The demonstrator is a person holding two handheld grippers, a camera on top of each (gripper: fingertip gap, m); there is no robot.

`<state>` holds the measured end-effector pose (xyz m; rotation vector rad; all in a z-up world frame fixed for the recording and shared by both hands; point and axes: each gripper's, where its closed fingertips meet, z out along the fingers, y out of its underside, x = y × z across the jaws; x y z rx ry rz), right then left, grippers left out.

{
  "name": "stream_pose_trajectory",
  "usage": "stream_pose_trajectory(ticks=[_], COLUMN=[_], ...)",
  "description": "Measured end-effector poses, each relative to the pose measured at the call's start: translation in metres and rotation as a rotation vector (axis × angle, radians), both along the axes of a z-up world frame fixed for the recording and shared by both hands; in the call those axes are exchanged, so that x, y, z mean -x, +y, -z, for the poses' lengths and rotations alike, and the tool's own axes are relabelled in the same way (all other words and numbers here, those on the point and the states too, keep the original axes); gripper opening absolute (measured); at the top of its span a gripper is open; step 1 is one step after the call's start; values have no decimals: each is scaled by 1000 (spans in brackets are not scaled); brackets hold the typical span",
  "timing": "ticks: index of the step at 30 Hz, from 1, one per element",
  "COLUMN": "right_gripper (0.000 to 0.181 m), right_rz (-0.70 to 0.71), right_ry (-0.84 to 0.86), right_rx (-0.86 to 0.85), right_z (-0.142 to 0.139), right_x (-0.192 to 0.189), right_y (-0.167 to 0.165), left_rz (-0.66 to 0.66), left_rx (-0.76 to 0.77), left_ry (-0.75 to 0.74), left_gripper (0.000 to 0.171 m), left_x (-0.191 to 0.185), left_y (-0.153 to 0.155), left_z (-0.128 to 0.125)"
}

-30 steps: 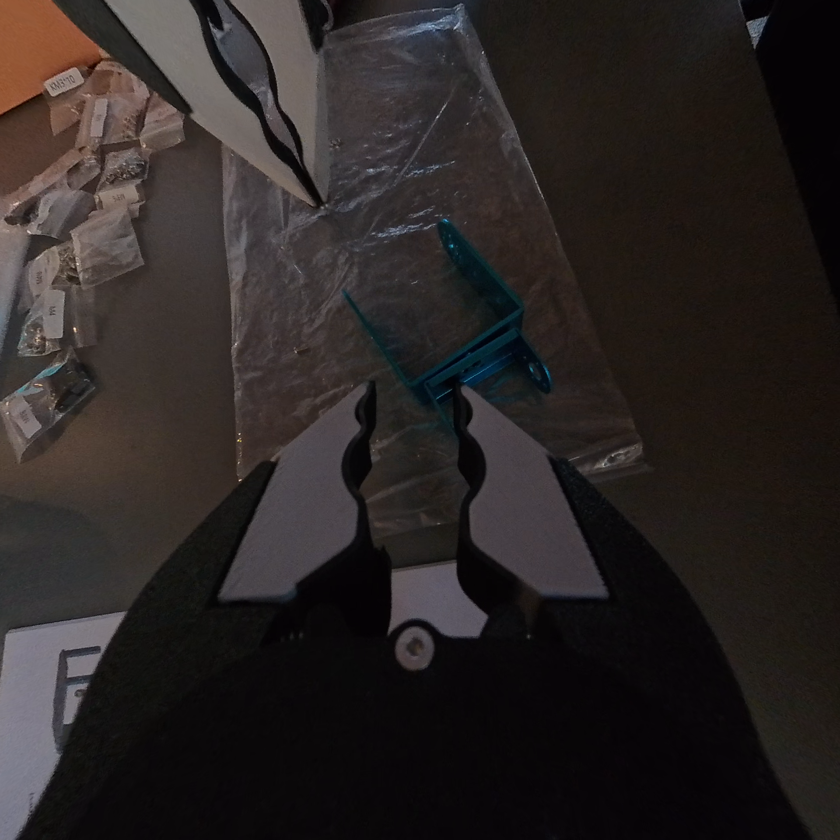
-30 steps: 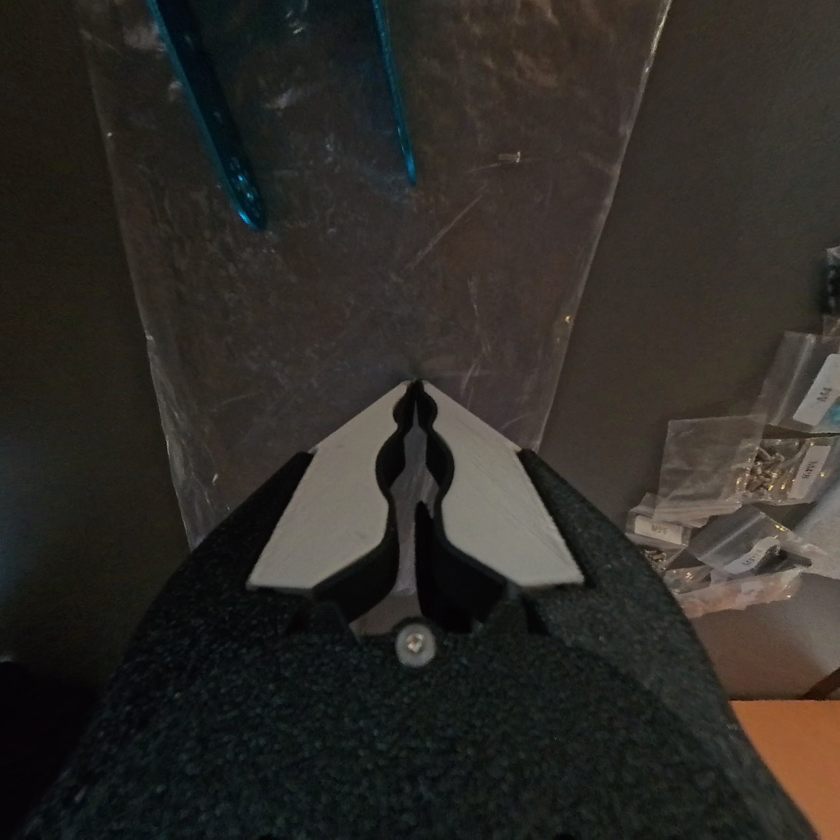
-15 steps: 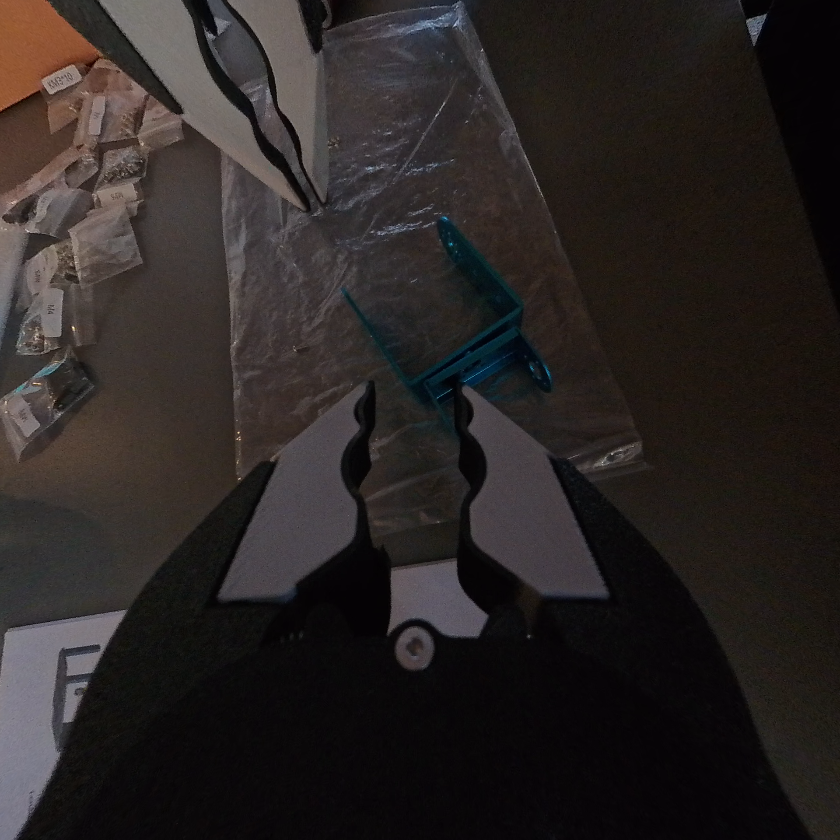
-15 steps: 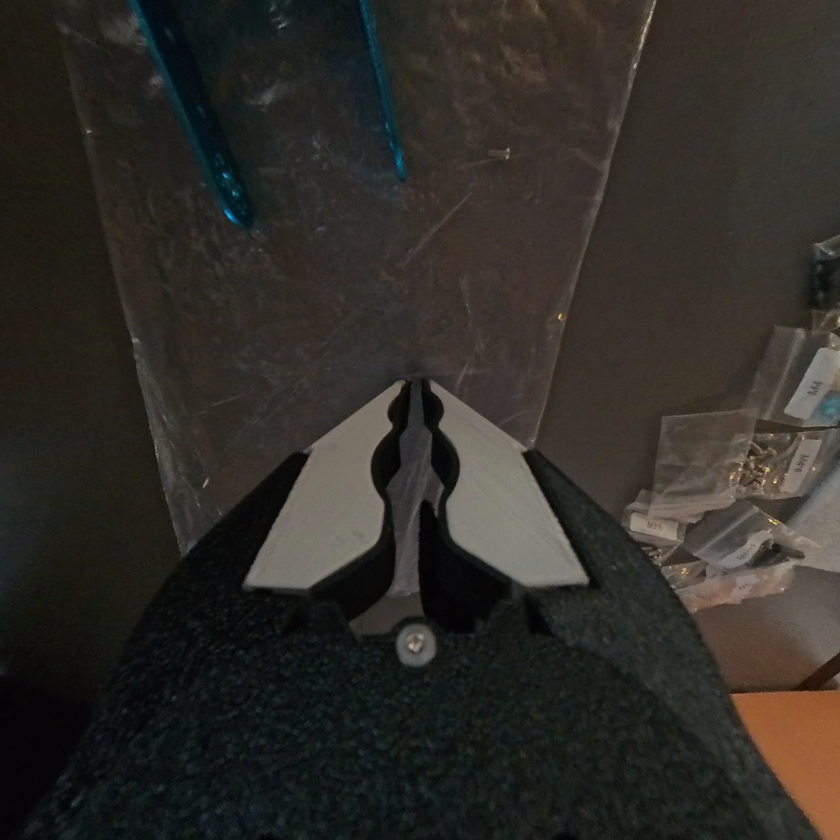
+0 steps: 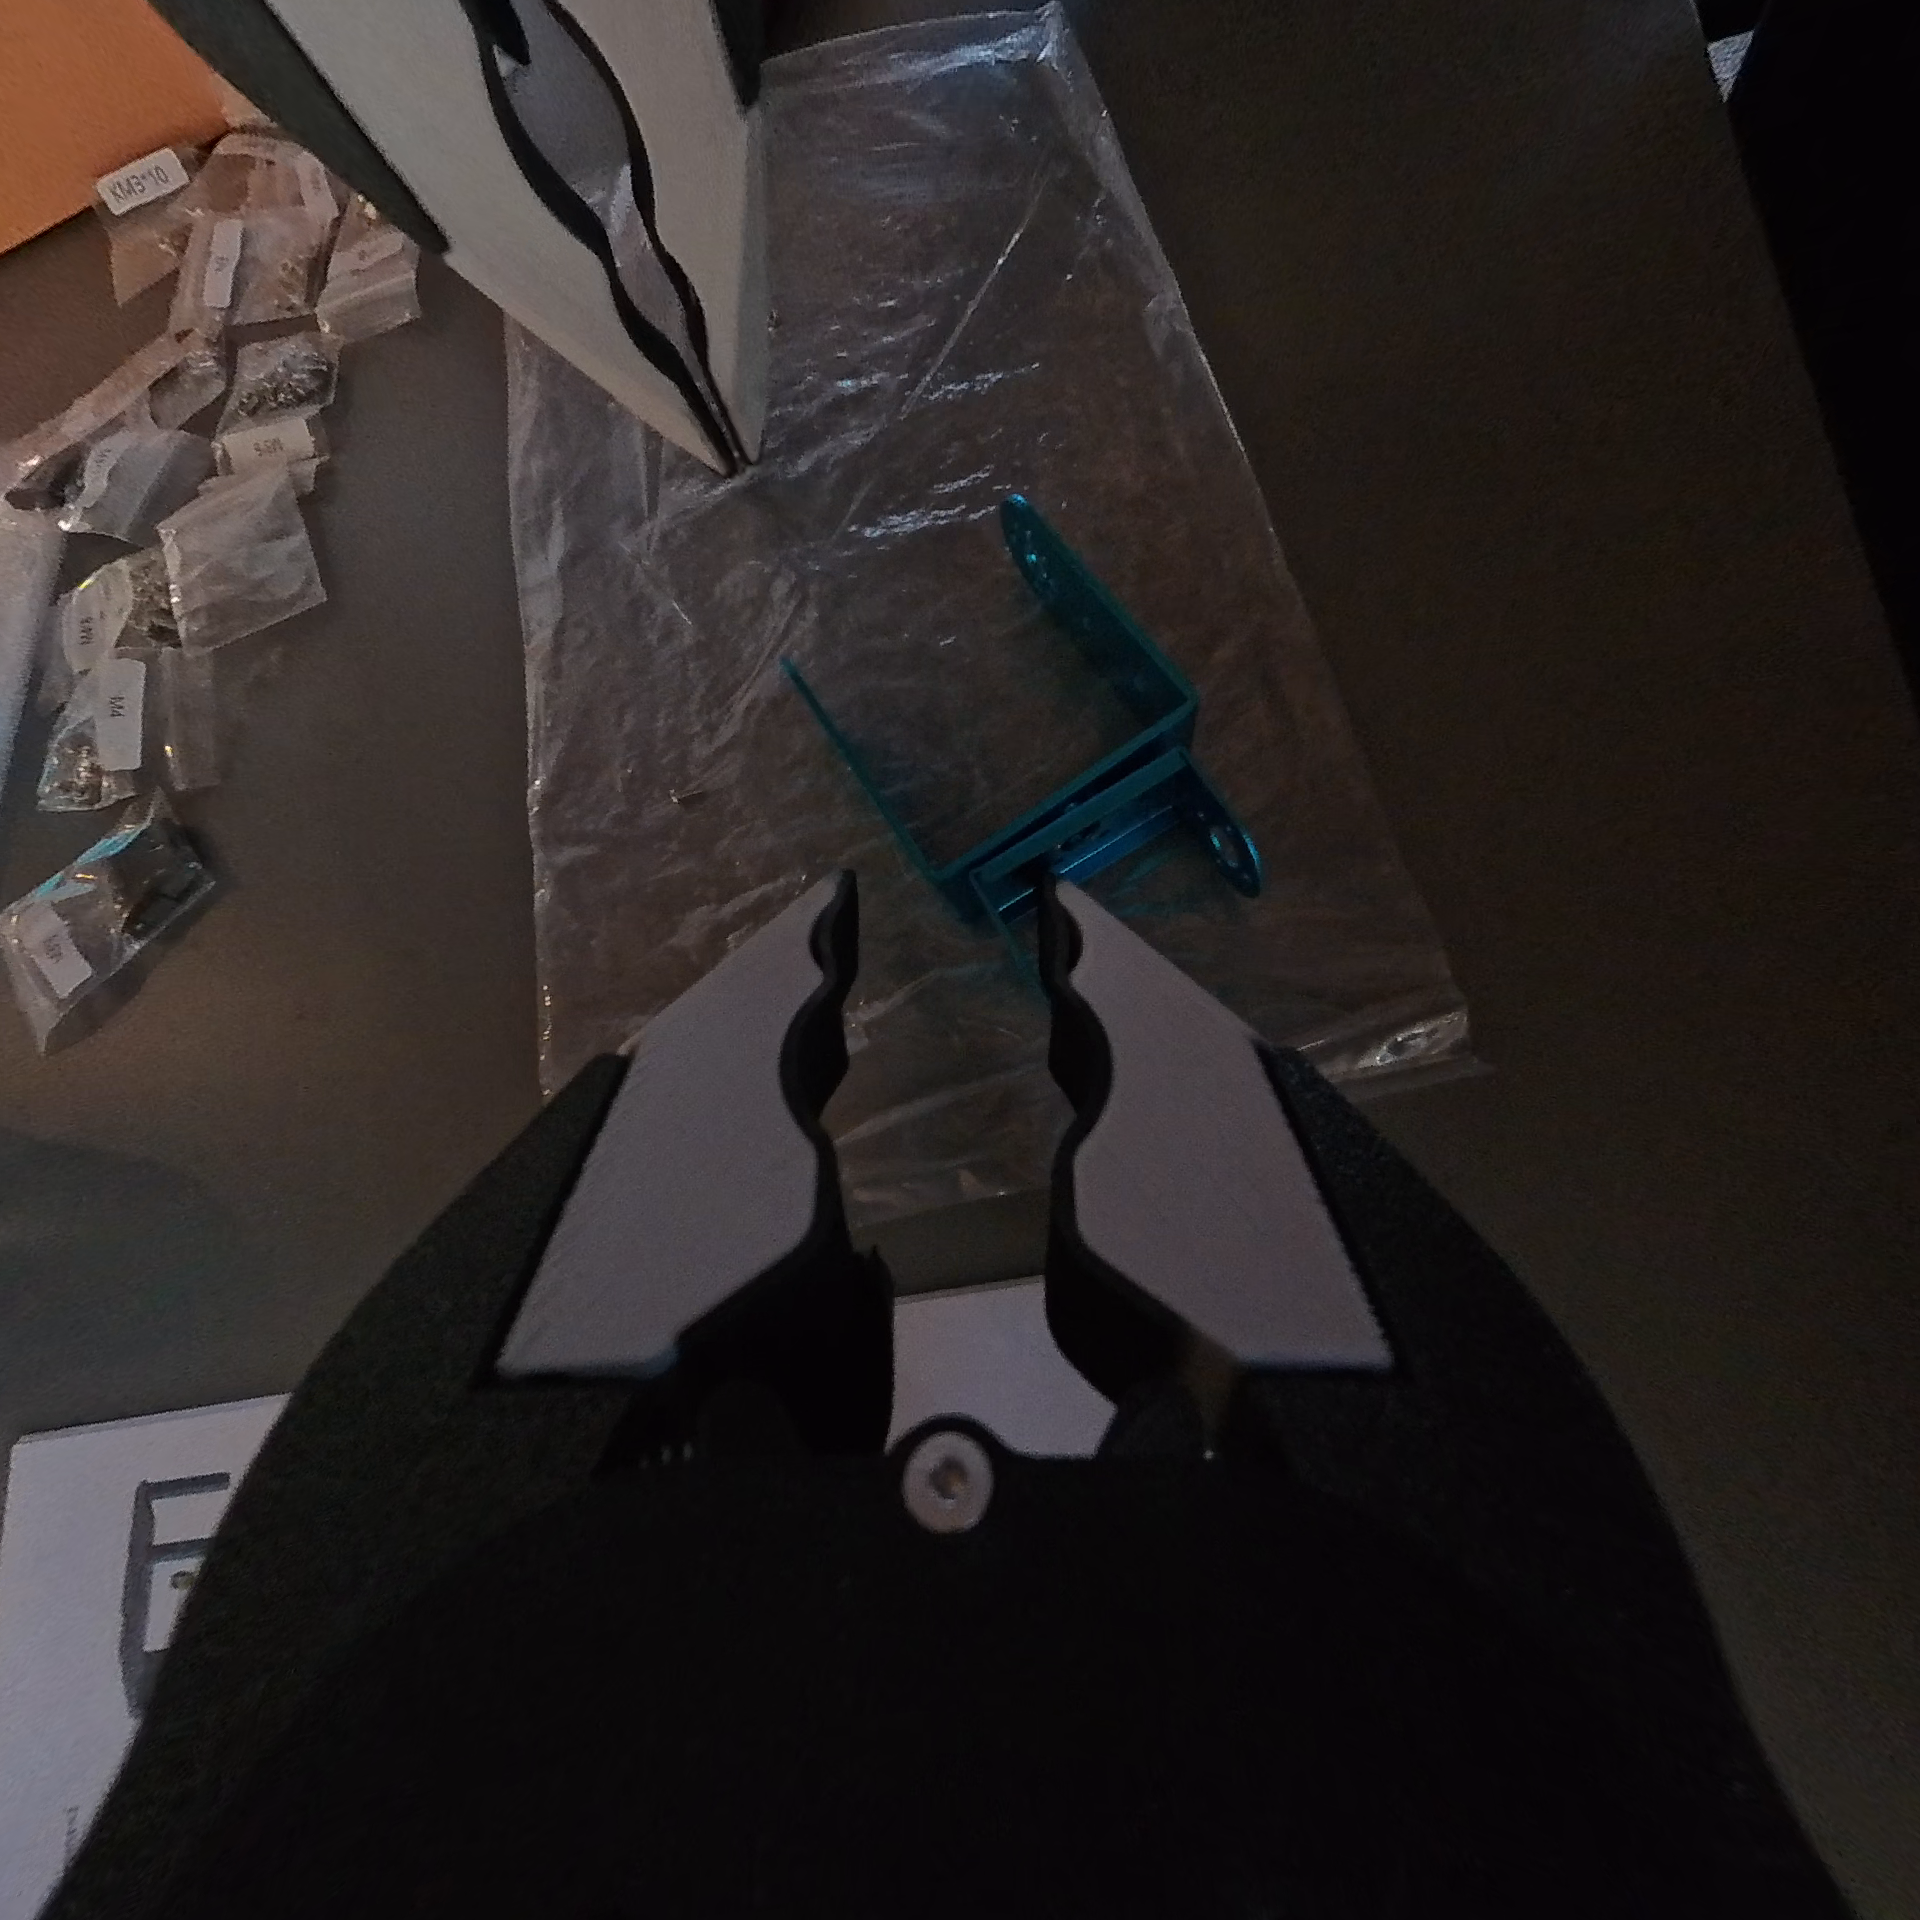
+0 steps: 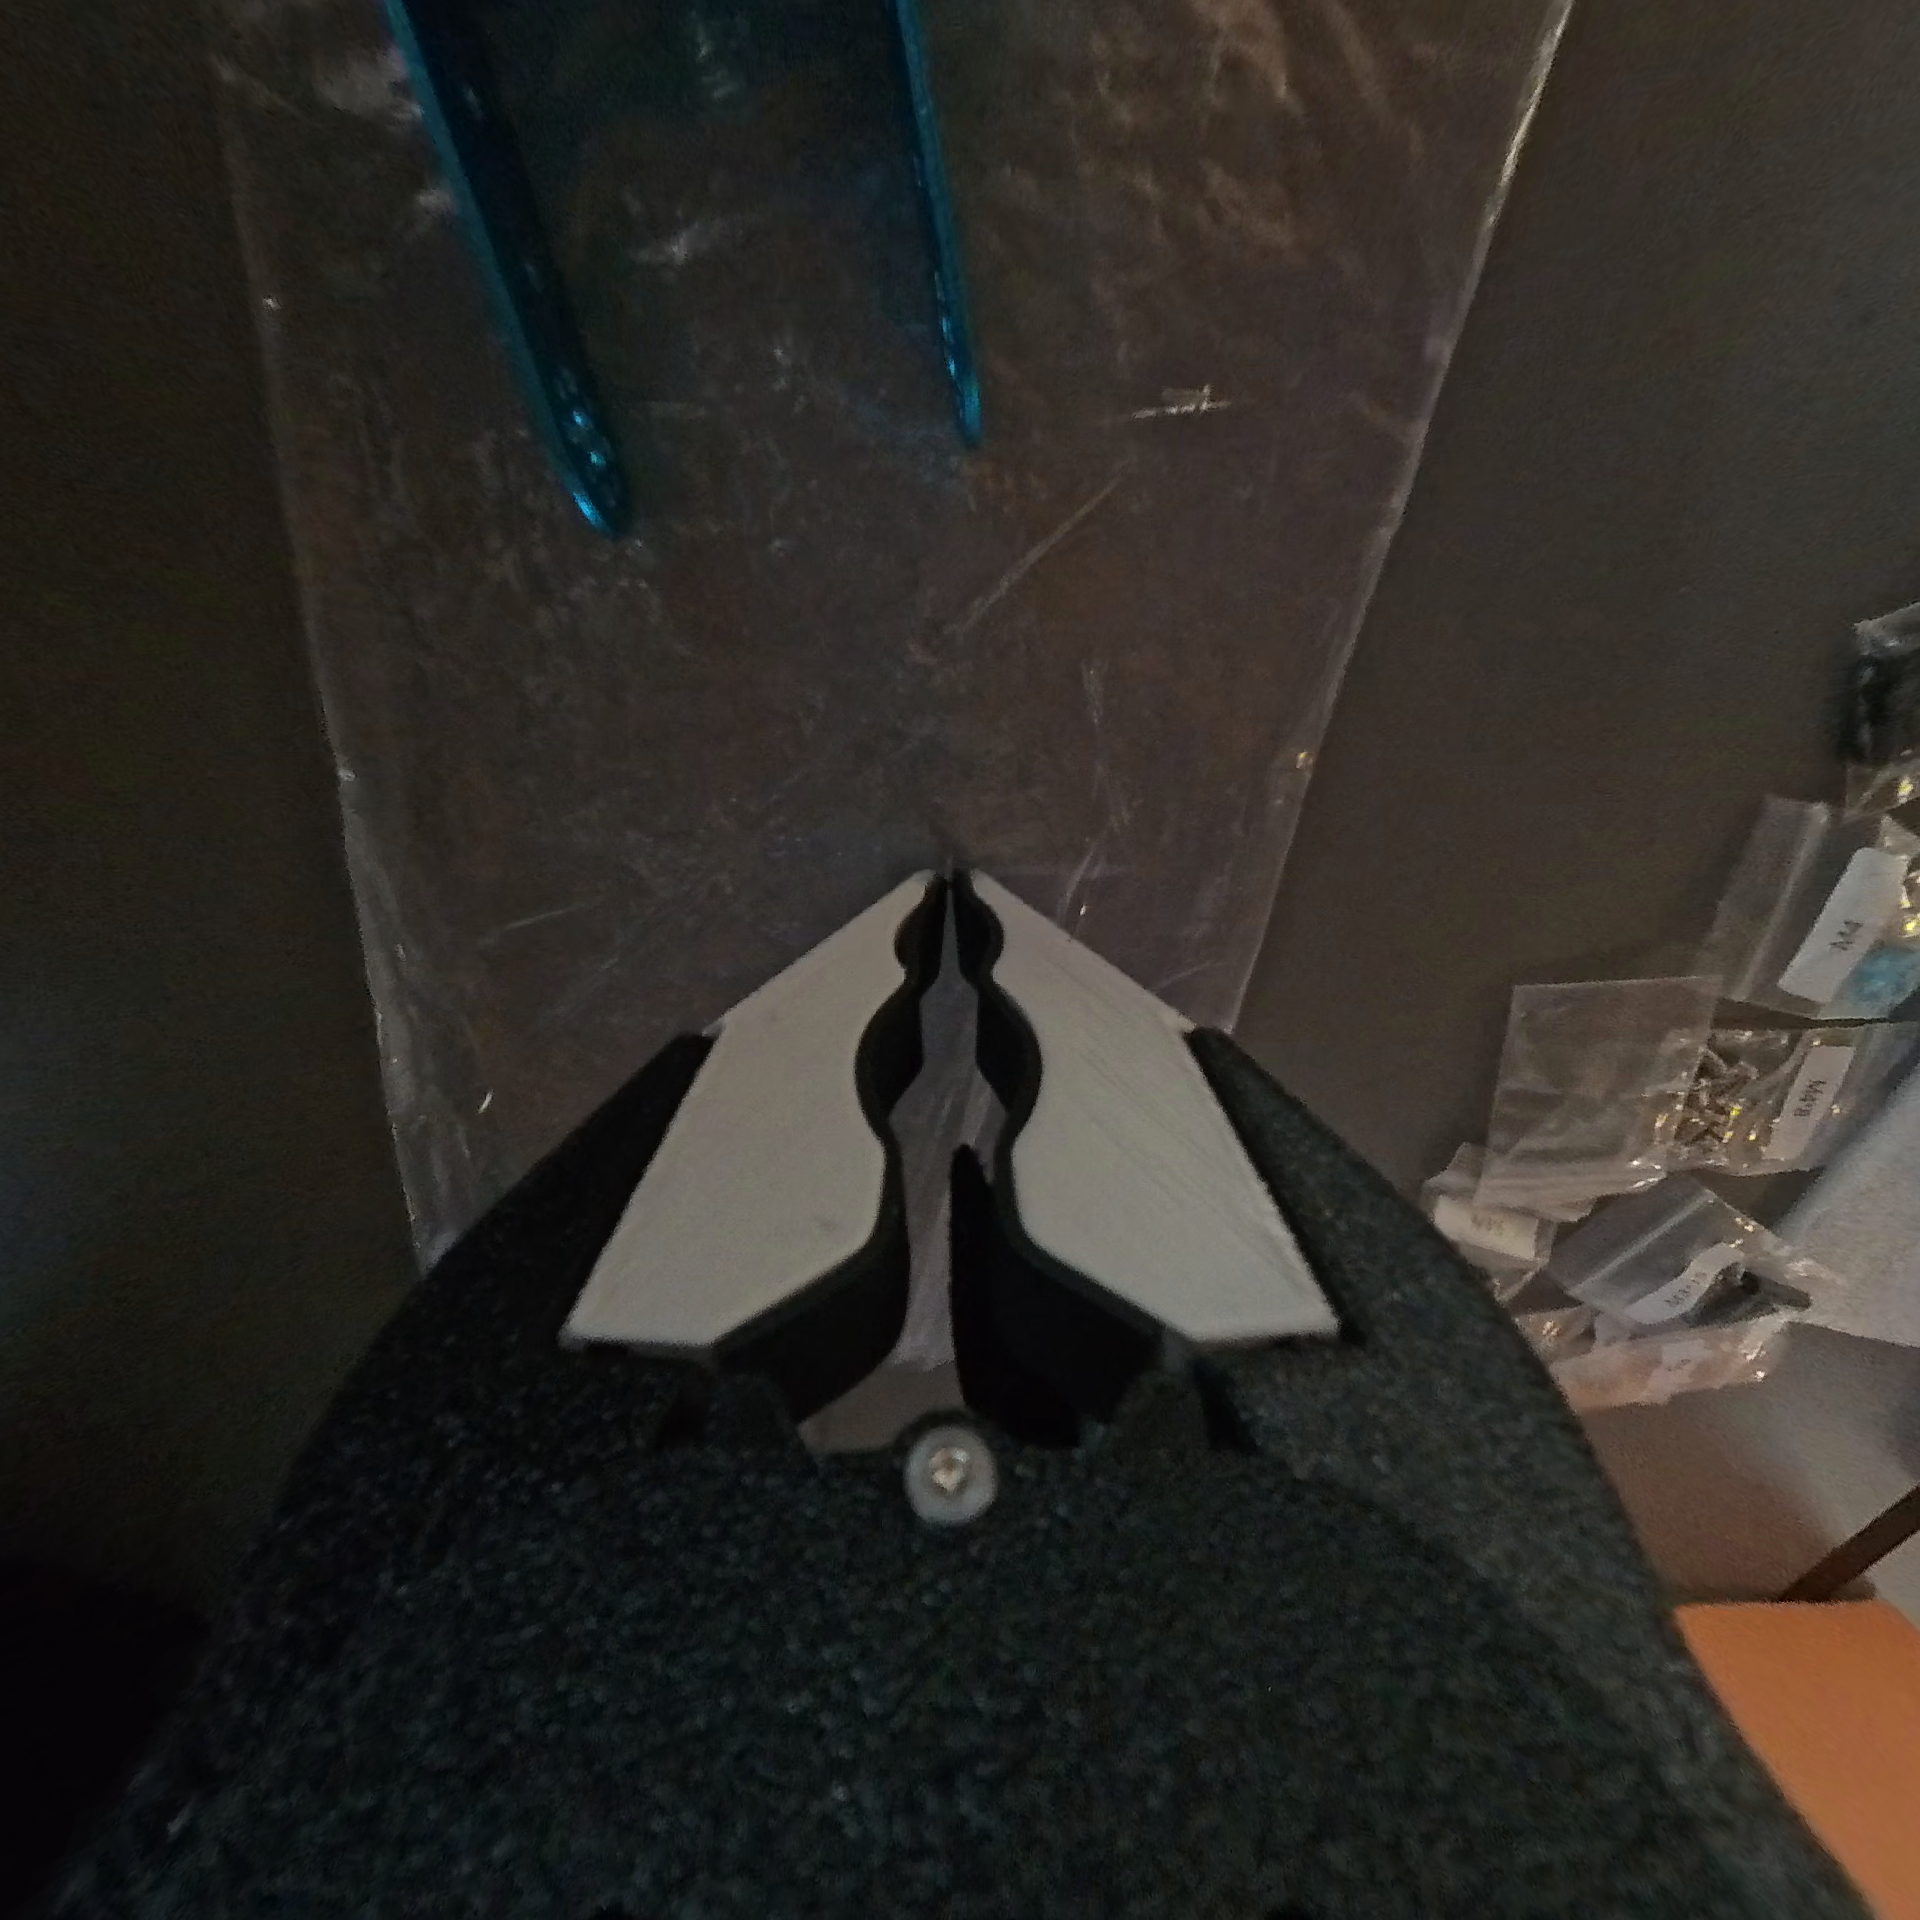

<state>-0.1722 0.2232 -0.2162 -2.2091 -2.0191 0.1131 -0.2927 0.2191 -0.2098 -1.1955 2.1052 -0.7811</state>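
in the left wrist view we see our left gripper [image 5: 948,904] with its jaws spread wide and nothing between them. it hangs above the near end of a clear plastic bag [image 5: 1101,343] that lies flat on the dark table [image 5: 1455,520]. just past the right fingertip stands a blue metal bracket [image 5: 1081,790], a u-shaped piece with a second small angle piece fixed at its base; it rests on the bag, and we cannot tell whether the fingertip touches it. at the far end of the bag the right gripper [image 5: 734,459] comes down from the upper left, its tips pressed together on the plastic. to the left of the bag lies a heap of small clear packets [image 5: 197,499] with white stickers, holding screws and dark parts. an orange surface [image 5: 94,125] shows in the far left corner, and a white printed sheet [image 5: 73,1538] lies under our gripper's body at lower left.

in the right wrist view our right gripper [image 6: 950,871] is closed, pinching a fold of the clear plastic bag [image 6: 1143,623], a strip of which runs back between the fingers. ahead of it the two arms of the blue metal bracket [image 6: 520,312] point toward us on the bag, apart from the tips. the small clear packets [image 6: 1704,1143] lie to the right on the dark table [image 6: 156,727], and the orange surface [image 6: 1808,1704] shows at the lower right corner.
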Motion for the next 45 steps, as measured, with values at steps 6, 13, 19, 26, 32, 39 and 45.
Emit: stream_pose_trajectory(ticks=[6, 13, 19, 26, 32, 39, 45], right_gripper=[1, 1, 1, 1, 0, 1, 1], right_rz=[-40, -110, 88, 329, 368, 375, 383], right_ry=[173, 275, 478, 519, 554, 575, 595], right_rx=[-14, 26, 122, 191, 277, 278, 305], right_z=[-7, -2, -24, -16, -10, -11, -11], right_x=[30, 60, 89, 105, 119, 121, 123], right_y=[4, -11, -15, -13, -19, -18, -19], left_rz=[0, -1, -2, 2, -7, -8, -7], left_rx=[2, 2, -3, 4, -4, 0, 0], left_ry=[1, 2, -2, 3, -7, -6, -4], left_gripper=[34, 34, 34, 34, 34, 34, 34], left_x=[0, 0, 0, 1, -2, -2, -2], left_y=[0, 0, 0, -3, -4, -4, -4], left_z=[0, 0, 0, 0, -2, -1, -1])
